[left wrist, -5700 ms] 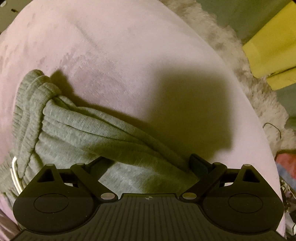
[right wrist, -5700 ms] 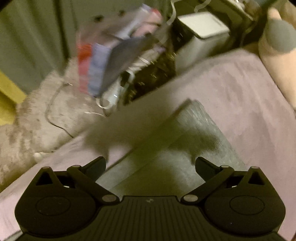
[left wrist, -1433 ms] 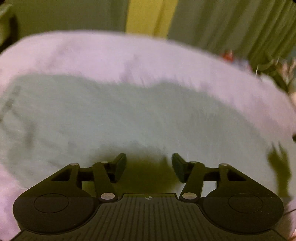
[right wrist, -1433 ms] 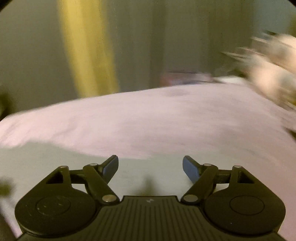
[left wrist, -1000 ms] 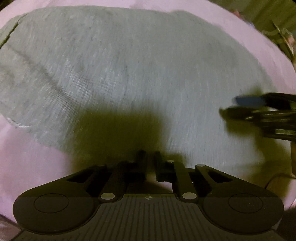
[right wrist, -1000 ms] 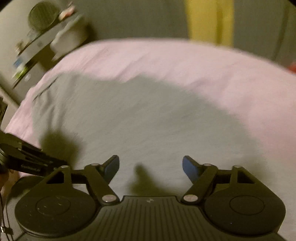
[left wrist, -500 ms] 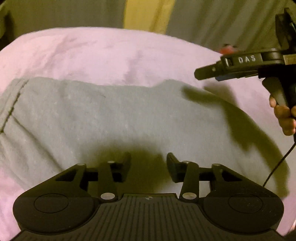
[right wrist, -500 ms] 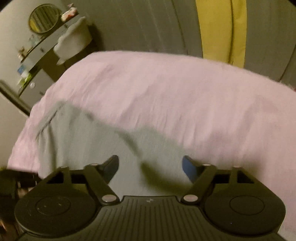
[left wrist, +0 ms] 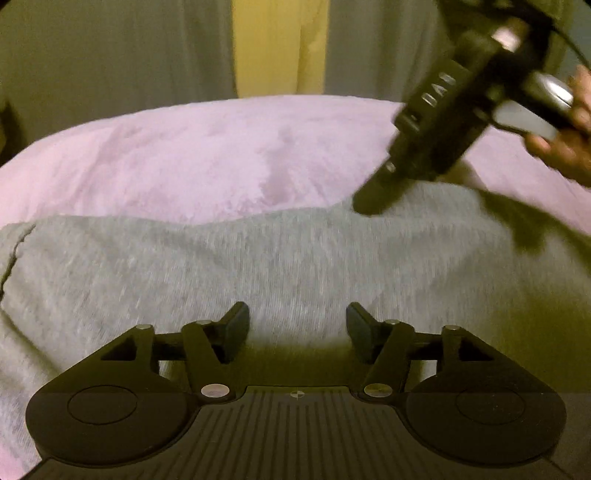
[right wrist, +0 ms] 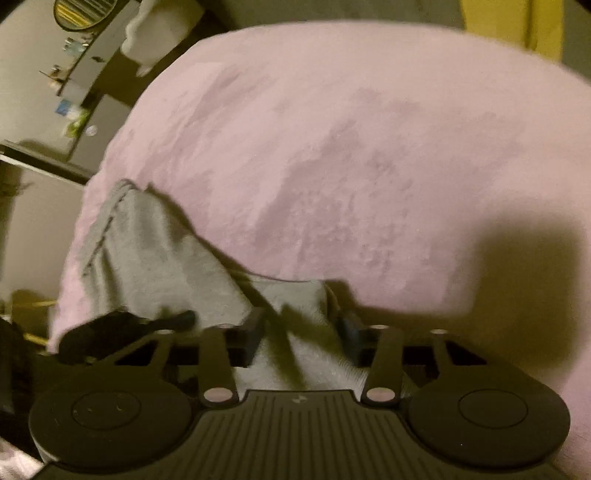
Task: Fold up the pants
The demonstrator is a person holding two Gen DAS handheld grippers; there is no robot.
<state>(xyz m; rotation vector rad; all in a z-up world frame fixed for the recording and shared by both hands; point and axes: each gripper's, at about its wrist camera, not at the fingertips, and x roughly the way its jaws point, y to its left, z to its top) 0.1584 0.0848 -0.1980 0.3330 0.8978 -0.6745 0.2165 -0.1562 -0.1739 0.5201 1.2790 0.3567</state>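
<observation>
The grey pants (left wrist: 258, 266) lie flat on a pink blanket (left wrist: 184, 162). My left gripper (left wrist: 295, 325) hovers low over the near part of the pants, open and empty. My right gripper shows in the left wrist view (left wrist: 373, 203) with its tip down on the far edge of the pants. In the right wrist view the right gripper (right wrist: 301, 332) has its jaws partly closed around the pants' edge (right wrist: 295, 295); the pants (right wrist: 155, 258) run off to the left. The left gripper (right wrist: 122, 328) shows as a dark blur at the left.
Grey and yellow curtains (left wrist: 277, 44) hang behind the bed. A dresser with a round mirror (right wrist: 79, 14) and small items stands past the bed's left edge in the right wrist view. The pink blanket (right wrist: 369, 147) spreads wide beyond the pants.
The left gripper's jaws have opened wider. The right gripper has swung down from above the bed onto the far edge of the pants, and its jaws have narrowed around the cloth.
</observation>
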